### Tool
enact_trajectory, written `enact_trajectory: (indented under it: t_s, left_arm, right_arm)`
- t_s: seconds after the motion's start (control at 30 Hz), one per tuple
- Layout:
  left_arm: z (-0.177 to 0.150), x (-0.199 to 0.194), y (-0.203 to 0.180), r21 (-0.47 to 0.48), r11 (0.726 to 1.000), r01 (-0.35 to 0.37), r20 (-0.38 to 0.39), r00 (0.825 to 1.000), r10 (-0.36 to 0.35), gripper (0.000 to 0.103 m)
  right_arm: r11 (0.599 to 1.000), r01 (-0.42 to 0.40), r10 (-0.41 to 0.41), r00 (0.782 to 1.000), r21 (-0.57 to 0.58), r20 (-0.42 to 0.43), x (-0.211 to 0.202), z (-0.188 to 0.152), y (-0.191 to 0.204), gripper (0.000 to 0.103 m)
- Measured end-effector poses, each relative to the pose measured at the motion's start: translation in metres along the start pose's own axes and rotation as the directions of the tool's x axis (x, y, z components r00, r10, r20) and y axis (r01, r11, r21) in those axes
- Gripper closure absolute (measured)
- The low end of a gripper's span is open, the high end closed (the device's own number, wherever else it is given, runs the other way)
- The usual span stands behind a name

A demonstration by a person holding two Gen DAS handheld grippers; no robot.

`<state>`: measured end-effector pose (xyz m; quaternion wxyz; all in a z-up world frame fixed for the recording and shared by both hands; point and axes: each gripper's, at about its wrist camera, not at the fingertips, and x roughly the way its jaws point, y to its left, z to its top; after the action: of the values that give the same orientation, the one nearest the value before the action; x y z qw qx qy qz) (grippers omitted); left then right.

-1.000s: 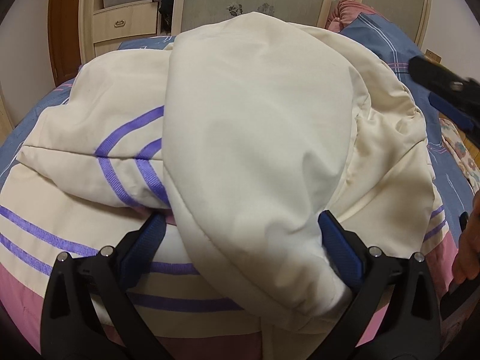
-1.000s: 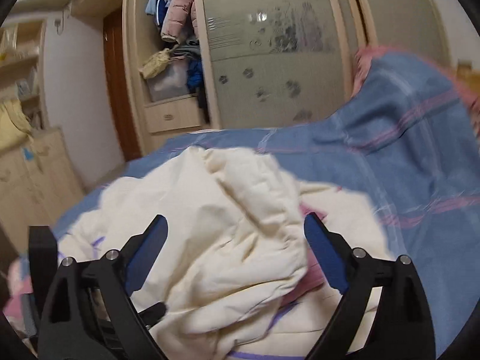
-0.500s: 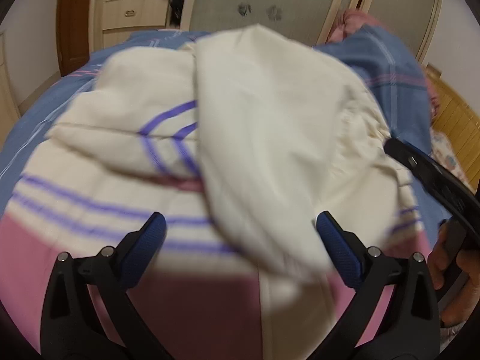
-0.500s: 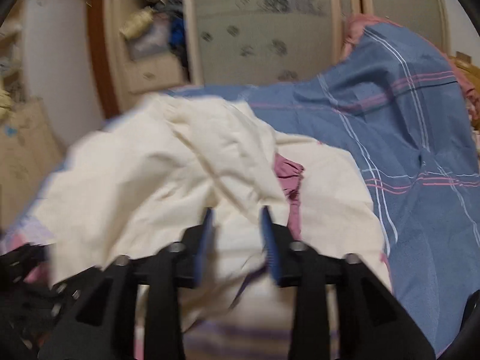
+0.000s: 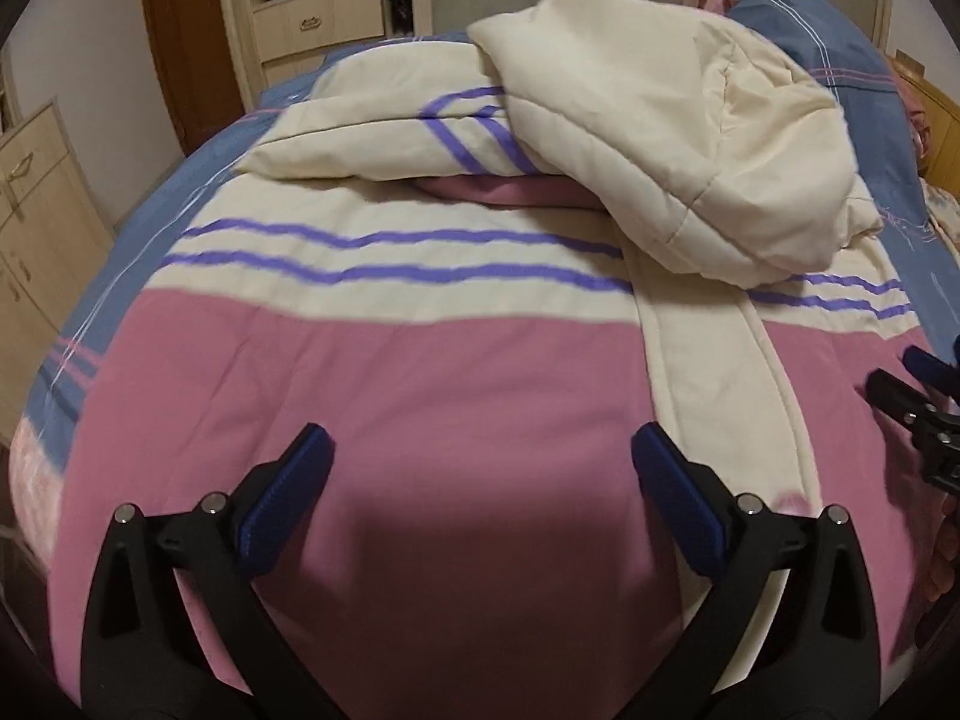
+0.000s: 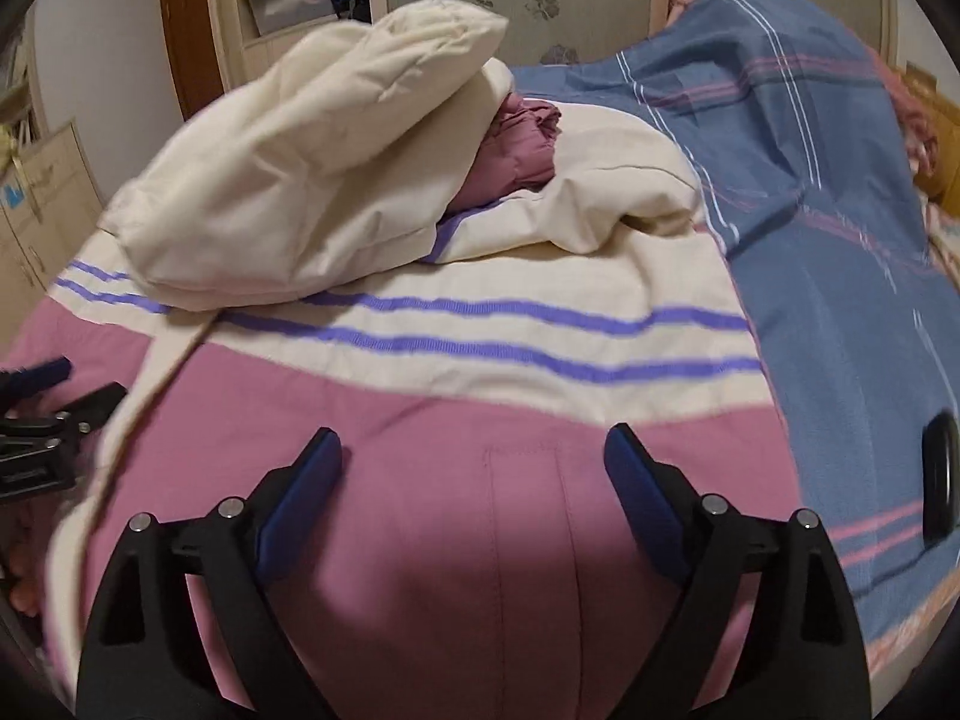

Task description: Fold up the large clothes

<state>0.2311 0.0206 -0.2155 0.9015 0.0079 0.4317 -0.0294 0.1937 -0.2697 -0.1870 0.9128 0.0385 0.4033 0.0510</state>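
Both tongs, left (image 5: 480,480) and right (image 6: 474,468), are hanging wide and empty, the right jaws having just been opening; the padded jacket (image 5: 420,420) is lying on the bed (image 6: 840,300), its cream hood (image 5: 660,138) apparently freshly dropped onto the body

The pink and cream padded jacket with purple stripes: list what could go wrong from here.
1. The cream hood lies bunched on the pink and cream padded jacket; folding now may trap a lump.
2. Both the left gripper and right gripper hang open over flat pink fabric with no edge between the pads, so closing may catch nothing.
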Motion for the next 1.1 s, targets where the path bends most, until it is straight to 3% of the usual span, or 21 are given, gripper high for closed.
enact_trajectory:
  t_s: [0.13,0.2,0.3,0.37,0.47,0.53,0.6,0.67,0.73,0.8,0.93,0.97,1.0,1.03,1.07,1.1]
  left_arm:
    - [-0.034,-0.046,0.045,-0.047,0.998,0.038,0.070,0.997,-0.035,0.002]
    - [-0.057,-0.052,0.072,-0.078,0.997,0.018,0.051,0.999,-0.014,0.002]
    - [-0.089,-0.053,0.105,-0.115,0.993,-0.008,0.023,1.000,0.010,0.002]
    - [-0.103,-0.061,0.111,-0.119,0.991,-0.053,0.014,0.998,0.055,0.002]
    - [-0.109,-0.074,0.122,-0.119,0.984,-0.130,0.002,0.991,0.131,0.002]
    - [-0.121,-0.090,0.138,-0.170,0.974,-0.153,0.011,0.988,0.157,0.002]
    - [-0.128,-0.099,0.163,-0.272,0.957,-0.104,0.011,0.994,0.112,0.002]
    - [-0.134,-0.099,0.191,-0.400,0.915,-0.051,-0.012,0.999,0.051,0.002]
    - [-0.137,-0.095,0.206,-0.467,0.884,0.010,-0.008,1.000,-0.016,0.002]
    - [-0.137,-0.087,0.213,-0.510,0.856,0.080,0.002,0.996,-0.092,0.002]
    - [-0.136,-0.048,0.199,-0.551,0.818,0.166,-0.060,0.970,-0.237,0.002]
    - [-0.139,-0.039,0.196,-0.571,0.800,0.182,-0.073,0.960,-0.270,0.002]
    - [-0.144,-0.032,0.194,-0.600,0.770,0.218,-0.067,0.945,-0.320,0.004]
    - [-0.148,-0.030,0.193,-0.617,0.744,0.258,-0.046,0.931,-0.361,0.029]
    - [-0.151,-0.030,0.191,-0.629,0.698,0.342,-0.002,0.897,-0.442,0.046]
    - [-0.151,-0.033,0.191,-0.633,0.672,0.385,0.022,0.876,-0.482,0.077]
  right_arm:
    - [0.994,0.052,-0.062,0.993,0.098,0.102,-0.065,-0.040,-0.045,0.005]
    - [0.978,0.051,-0.069,0.994,0.201,0.083,-0.077,-0.064,-0.075,0.004]
    - [0.934,0.003,0.011,0.999,0.358,-0.038,-0.062,-0.093,-0.113,0.004]
    - [0.870,-0.091,0.151,0.985,0.485,-0.086,-0.048,-0.121,-0.129,0.004]
    - [0.774,-0.175,0.276,0.958,0.608,-0.076,-0.041,-0.152,-0.136,0.004]
    - [0.724,-0.213,0.329,0.942,0.656,-0.058,-0.041,-0.166,-0.138,0.004]
    - [0.709,-0.231,0.338,0.941,0.666,-0.034,-0.045,-0.173,-0.139,0.004]
    - [0.698,-0.246,0.342,0.939,0.672,-0.011,-0.047,-0.175,-0.140,0.004]
    - [0.667,-0.267,0.365,0.931,0.696,0.007,-0.045,-0.176,-0.143,0.004]
    - [0.642,-0.307,0.402,0.915,0.703,0.033,-0.041,-0.174,-0.136,0.004]
    - [0.658,-0.352,0.451,0.892,0.665,0.026,-0.032,-0.169,-0.115,0.005]
    - [0.662,-0.364,0.457,0.889,0.655,0.031,-0.032,-0.169,-0.111,0.010]
    - [0.673,-0.375,0.457,0.889,0.638,0.041,-0.034,-0.168,-0.106,0.029]
    - [0.685,-0.372,0.448,0.893,0.626,0.041,-0.036,-0.167,-0.103,0.052]
    - [0.689,-0.379,0.447,0.893,0.618,0.050,-0.038,-0.167,-0.102,0.062]
    - [0.675,-0.410,0.466,0.882,0.613,0.076,-0.043,-0.167,-0.103,0.084]
